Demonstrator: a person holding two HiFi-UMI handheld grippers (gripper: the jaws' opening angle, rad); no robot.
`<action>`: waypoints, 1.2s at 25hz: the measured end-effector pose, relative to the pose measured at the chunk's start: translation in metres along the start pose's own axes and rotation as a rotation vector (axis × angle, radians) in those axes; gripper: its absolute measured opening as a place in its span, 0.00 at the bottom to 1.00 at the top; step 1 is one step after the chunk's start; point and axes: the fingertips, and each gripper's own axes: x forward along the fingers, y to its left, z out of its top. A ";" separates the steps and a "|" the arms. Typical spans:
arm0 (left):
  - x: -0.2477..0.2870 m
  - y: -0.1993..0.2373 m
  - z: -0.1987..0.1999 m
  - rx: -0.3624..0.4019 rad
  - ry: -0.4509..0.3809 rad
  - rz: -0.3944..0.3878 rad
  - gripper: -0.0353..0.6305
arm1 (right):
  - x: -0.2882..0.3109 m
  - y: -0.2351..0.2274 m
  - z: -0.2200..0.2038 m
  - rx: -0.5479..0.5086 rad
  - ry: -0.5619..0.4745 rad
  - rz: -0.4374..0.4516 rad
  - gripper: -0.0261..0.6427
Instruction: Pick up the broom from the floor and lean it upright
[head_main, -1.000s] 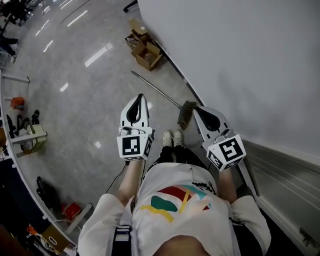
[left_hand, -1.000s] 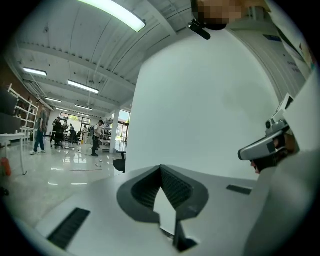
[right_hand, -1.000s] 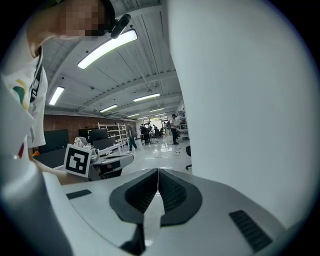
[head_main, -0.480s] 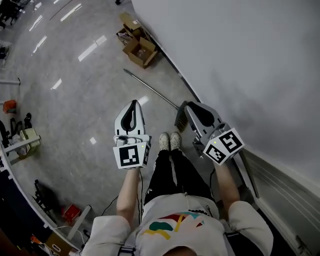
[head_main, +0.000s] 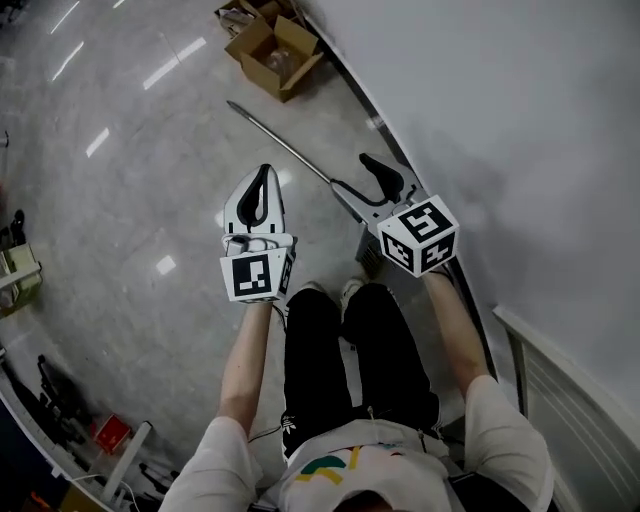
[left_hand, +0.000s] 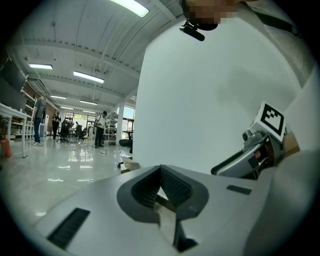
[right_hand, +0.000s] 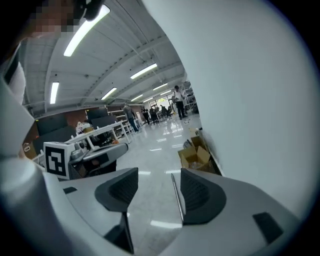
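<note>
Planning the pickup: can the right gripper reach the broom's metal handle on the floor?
Likely yes: the right gripper, jaws just opened and empty, hangs above the long metal broom handle; nothing lies between.

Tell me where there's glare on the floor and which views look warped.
Head view: ceiling-light glare streaks on the glossy floor, upper left. Left gripper view: strong fisheye, dark round corners, wall edge bowed. Right gripper view: same fisheye; ceiling light strip blown out, broom handle sharp.
</note>
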 end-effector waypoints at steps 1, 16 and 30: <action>0.009 0.008 -0.032 0.009 -0.013 0.003 0.12 | 0.025 -0.013 -0.030 -0.012 0.020 0.004 0.42; 0.064 0.093 -0.364 0.006 0.013 0.065 0.12 | 0.275 -0.114 -0.343 -0.135 0.346 0.036 0.42; 0.072 0.110 -0.412 -0.059 0.049 0.114 0.12 | 0.354 -0.136 -0.394 -0.322 0.505 0.029 0.38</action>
